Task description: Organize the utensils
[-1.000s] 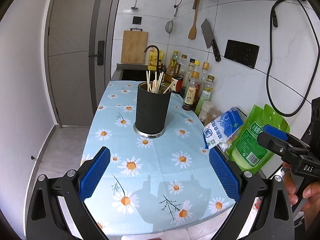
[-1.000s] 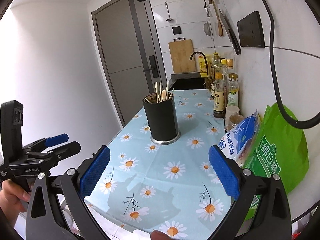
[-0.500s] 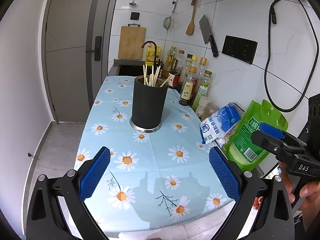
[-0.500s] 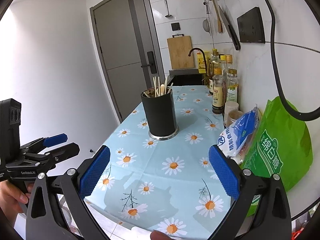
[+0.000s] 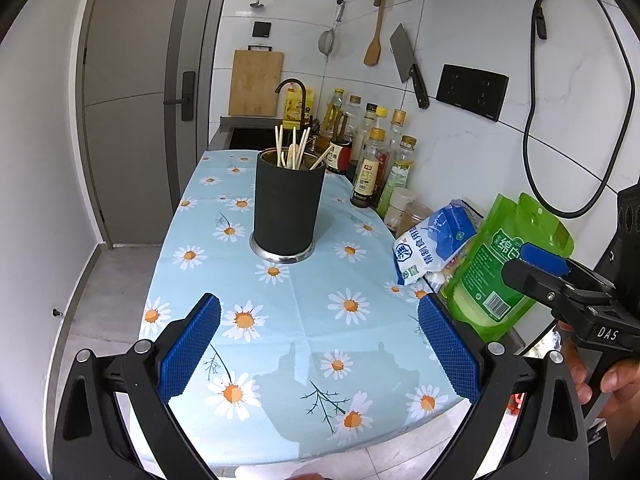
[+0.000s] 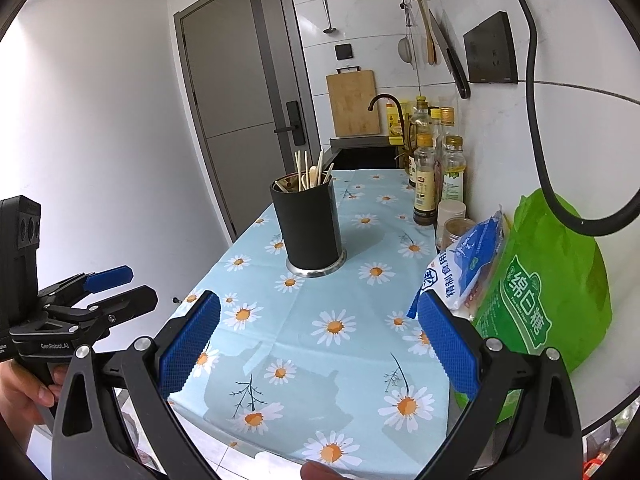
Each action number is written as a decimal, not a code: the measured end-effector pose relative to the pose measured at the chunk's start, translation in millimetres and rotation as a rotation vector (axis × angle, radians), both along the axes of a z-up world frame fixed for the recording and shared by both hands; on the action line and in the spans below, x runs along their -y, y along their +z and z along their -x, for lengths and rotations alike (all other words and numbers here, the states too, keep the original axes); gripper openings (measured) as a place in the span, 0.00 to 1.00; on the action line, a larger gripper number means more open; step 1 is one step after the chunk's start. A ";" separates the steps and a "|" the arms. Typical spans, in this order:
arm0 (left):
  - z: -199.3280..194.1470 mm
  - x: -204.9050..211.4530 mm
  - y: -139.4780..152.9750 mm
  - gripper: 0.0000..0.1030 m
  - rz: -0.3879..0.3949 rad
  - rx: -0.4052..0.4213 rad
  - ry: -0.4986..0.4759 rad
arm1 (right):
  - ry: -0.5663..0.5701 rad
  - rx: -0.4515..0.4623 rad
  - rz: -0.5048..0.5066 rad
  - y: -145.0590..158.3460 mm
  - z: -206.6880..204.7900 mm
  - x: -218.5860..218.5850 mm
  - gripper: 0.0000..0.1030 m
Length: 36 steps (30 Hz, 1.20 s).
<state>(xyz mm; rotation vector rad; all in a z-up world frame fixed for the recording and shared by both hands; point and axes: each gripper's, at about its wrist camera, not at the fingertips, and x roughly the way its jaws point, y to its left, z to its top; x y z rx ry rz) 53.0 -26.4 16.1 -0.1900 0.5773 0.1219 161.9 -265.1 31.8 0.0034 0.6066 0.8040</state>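
Both grippers drew back and up from black holder (image 5: 289,204). Left gripper (image 5: 320,348), right gripper (image 6: 318,346): jaws spread, empty. Chopsticks (image 5: 294,152) stood in holder; tabletop (image 5: 304,320) bare of utensils.

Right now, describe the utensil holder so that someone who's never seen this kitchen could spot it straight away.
Find the counter under the blue daisy tablecloth. Standing alone near its middle is the utensil holder, left of the bottles lining the wall. It is the only tall matte black cylinder, with a silver base ring and pale chopsticks sticking out.
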 end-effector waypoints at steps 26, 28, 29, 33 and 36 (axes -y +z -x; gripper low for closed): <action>-5.0 6.9 -3.2 0.93 -0.005 -0.019 -0.004 | -0.005 -0.010 0.019 -5.1 -1.4 3.0 0.95; -4.9 7.2 -3.2 0.93 -0.007 -0.020 -0.004 | -0.004 -0.012 0.019 -6.4 -1.9 3.8 0.95; -5.2 7.8 -3.1 0.93 -0.008 -0.020 -0.005 | -0.004 -0.012 0.021 -6.9 -2.1 4.0 0.95; -6.0 9.3 -3.4 0.93 -0.009 -0.023 -0.007 | -0.003 -0.016 0.021 -8.0 -2.2 5.3 0.95; -6.6 9.3 -3.6 0.93 -0.008 -0.025 -0.008 | 0.000 -0.016 0.024 -9.2 -2.8 5.3 0.95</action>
